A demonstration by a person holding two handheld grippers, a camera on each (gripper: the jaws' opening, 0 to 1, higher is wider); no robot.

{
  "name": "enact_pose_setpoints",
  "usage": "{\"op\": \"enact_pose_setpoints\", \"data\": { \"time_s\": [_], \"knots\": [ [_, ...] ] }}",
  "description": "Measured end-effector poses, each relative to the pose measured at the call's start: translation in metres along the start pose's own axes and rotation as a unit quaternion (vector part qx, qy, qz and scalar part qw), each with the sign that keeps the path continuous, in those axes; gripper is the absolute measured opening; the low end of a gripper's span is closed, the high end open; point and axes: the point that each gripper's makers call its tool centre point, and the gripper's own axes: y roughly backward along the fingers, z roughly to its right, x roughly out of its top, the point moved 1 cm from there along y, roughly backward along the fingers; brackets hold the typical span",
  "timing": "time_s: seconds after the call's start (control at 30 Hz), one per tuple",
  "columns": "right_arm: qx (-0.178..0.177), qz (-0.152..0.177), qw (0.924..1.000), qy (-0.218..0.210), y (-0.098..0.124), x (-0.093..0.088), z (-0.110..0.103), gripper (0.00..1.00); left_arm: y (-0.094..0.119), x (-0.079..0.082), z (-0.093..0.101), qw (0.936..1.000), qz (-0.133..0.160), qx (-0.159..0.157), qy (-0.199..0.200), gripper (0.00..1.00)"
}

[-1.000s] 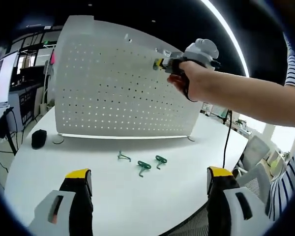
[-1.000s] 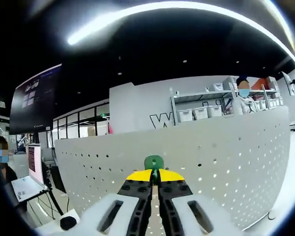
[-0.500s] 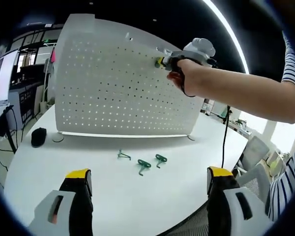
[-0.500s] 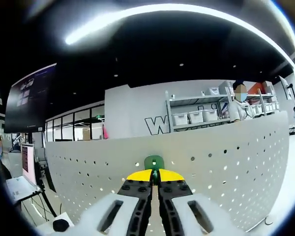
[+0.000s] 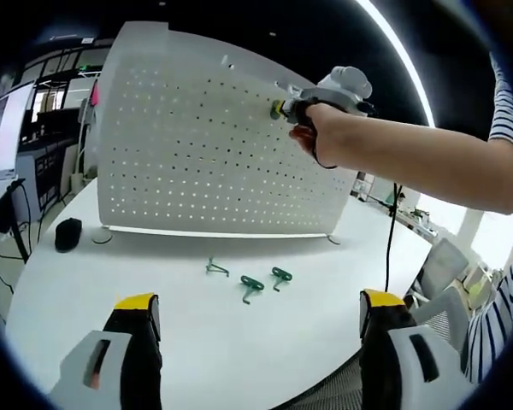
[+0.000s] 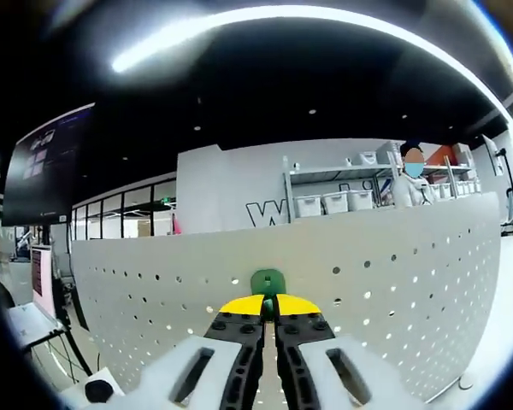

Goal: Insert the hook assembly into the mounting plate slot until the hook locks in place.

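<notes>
Three green hooks (image 5: 250, 285) lie loose on the white table (image 5: 85, 282), near the foot of the white perforated mounting plate (image 5: 188, 154) that stands upright toward the table's far edge. We hold a fourth green hook (image 6: 268, 282) in the right gripper (image 6: 268, 306), its jaws closed tight on it; we see a small rounded green tab rising just past the yellow tips, its long axis running along the jaws and pointing at the plate's upper rows of holes. In the left gripper view our right gripper (image 5: 280, 108) sits high against the plate near its top right edge. Our left gripper (image 5: 261, 307) hangs low over the table's near edge, jaws wide apart and holding nothing, with bare tabletop between it and the loose hooks. A black mouse (image 5: 67, 234) rests by the plate's left corner.
</notes>
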Motion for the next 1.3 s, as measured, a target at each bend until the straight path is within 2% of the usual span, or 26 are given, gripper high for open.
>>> {"op": "enact_pose_setpoints", "data": {
  "time_s": [0.27, 0.5, 0.57, 0.77, 1.3],
  "knots": [
    [-0.004, -0.003, 1.0, 0.008, 0.0005, -0.0004, 0.0007, 0.0, -0.0006, -0.0031, -0.0001, 0.9999, -0.009, 0.006, -0.005, 0.99],
    [-0.004, -0.007, 0.9999, 0.011, 0.0002, -0.0004, 0.0002, 0.01, 0.0017, -0.0015, -0.0018, 1.0, -0.004, 0.008, -0.001, 0.99],
    [-0.009, -0.014, 0.9994, 0.031, -0.0005, -0.0008, 0.0011, 0.01, 0.0021, -0.0013, -0.0012, 1.0, -0.005, 0.007, -0.001, 0.99],
    [-0.015, -0.021, 0.9993, 0.027, -0.0038, 0.0002, 0.001, 0.02, 0.0023, -0.0004, -0.0028, 0.9999, -0.002, 0.01, 0.002, 0.99],
    [-0.002, -0.031, 0.9991, 0.03, -0.0023, 0.0016, -0.0046, 0.11, 0.0016, -0.0009, -0.0021, 1.0, -0.003, 0.007, -0.002, 0.99]
  ]
}}
